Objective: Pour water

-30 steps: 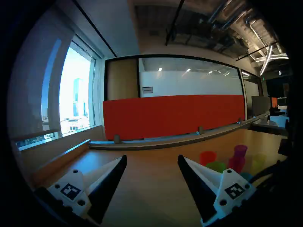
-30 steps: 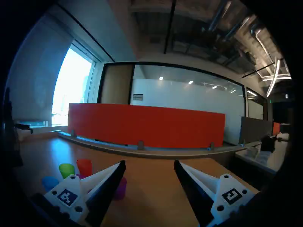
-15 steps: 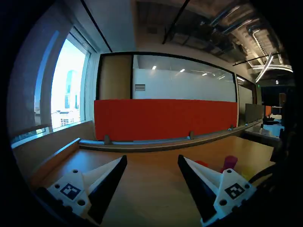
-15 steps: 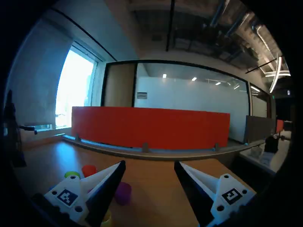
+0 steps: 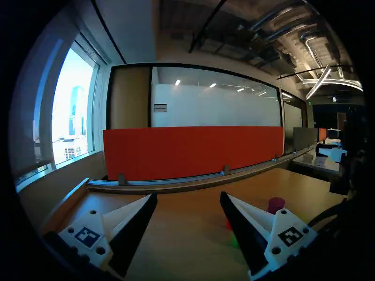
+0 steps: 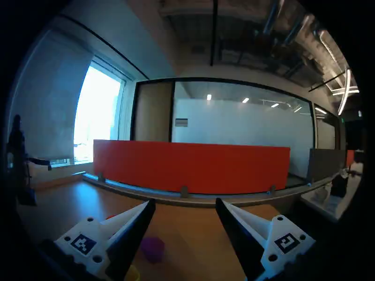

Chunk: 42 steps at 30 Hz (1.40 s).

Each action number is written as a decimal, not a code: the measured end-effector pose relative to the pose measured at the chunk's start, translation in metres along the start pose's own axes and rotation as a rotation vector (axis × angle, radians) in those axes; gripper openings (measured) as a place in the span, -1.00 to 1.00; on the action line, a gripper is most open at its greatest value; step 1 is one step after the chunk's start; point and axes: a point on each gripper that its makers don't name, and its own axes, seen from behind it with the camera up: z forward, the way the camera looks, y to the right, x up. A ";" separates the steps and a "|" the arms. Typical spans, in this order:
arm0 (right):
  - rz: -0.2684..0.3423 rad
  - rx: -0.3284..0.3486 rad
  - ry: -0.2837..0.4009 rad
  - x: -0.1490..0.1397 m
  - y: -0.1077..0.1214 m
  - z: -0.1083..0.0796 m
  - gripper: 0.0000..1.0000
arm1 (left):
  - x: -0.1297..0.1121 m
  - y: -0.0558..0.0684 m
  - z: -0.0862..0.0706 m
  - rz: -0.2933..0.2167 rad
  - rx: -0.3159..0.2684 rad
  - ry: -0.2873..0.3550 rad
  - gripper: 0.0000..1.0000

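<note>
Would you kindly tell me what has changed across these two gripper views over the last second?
Both grippers have shifted, so the purple cup has slid lower in each view, and the other cups are now mostly hidden behind a finger. Nothing was grasped or released: the left gripper and the right gripper stay open and empty, and the cups look undisturbed on the table.

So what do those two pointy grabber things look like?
Both the left gripper and right gripper have two pointed, wedge-shaped fingers, white outside and black inside. Each finger carries a square black-and-white marker and small screw holes. A black cable loops beside the left one.
</note>
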 end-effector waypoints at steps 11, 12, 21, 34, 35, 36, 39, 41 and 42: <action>-0.012 0.136 -0.016 0.012 -0.025 0.006 0.99 | -0.002 0.017 0.007 -0.012 -0.129 -0.036 1.00; -0.011 0.151 -0.019 0.013 -0.028 0.006 0.99 | -0.003 0.017 0.007 -0.012 -0.137 -0.042 1.00; 0.035 0.301 -0.037 0.025 -0.053 0.005 0.99 | -0.003 0.021 0.009 -0.023 -0.225 -0.063 0.99; 0.046 0.516 -0.065 0.032 -0.085 -0.004 0.99 | 0.004 0.034 0.010 -0.068 -0.392 -0.066 1.00; 0.046 0.524 -0.065 0.032 -0.086 -0.003 0.99 | 0.005 0.034 0.011 -0.073 -0.396 -0.063 1.00; 0.046 0.530 -0.065 0.033 -0.087 -0.003 0.99 | 0.007 0.033 0.012 -0.078 -0.400 -0.061 1.00; 0.045 0.545 -0.070 0.031 -0.088 0.000 0.99 | 0.008 0.032 0.016 -0.086 -0.409 -0.061 1.00; 0.038 0.554 -0.074 0.029 -0.089 0.001 0.99 | 0.009 0.032 0.017 -0.081 -0.416 -0.059 1.00; 0.035 0.558 -0.076 0.028 -0.090 0.002 0.99 | 0.010 0.032 0.018 -0.078 -0.419 -0.058 1.00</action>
